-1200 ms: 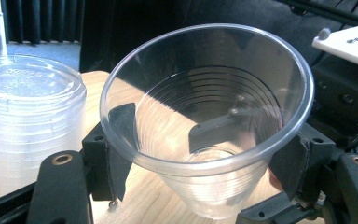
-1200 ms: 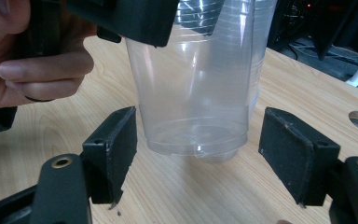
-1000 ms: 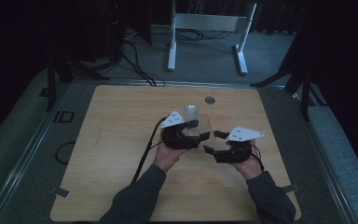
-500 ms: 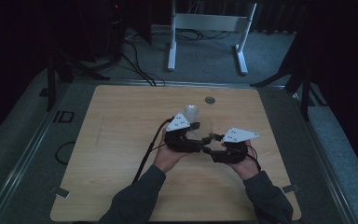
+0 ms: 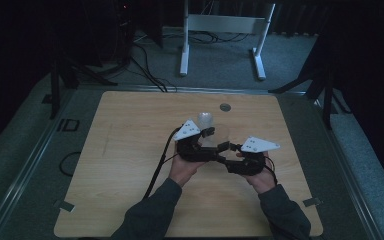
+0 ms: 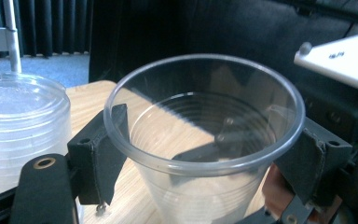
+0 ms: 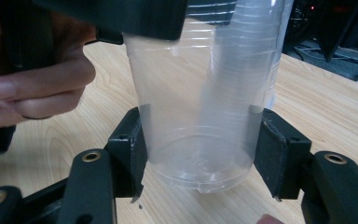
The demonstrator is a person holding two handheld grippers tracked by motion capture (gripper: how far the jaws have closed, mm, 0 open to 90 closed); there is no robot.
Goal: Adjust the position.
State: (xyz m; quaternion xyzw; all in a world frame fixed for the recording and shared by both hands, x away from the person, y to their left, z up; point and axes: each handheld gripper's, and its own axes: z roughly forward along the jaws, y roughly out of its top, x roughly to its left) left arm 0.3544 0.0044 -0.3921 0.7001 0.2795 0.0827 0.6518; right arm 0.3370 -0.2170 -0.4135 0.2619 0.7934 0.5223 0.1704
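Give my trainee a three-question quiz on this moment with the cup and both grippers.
1. True or false: the left gripper has its fingers on either side of the clear cup near its rim.
2. Where on the cup does the right gripper sit? A) the rim B) near the base C) inside it
3. What stands behind the cup in the right gripper view?

Key: 1 true. 2 B. 3 A stack of clear cups.
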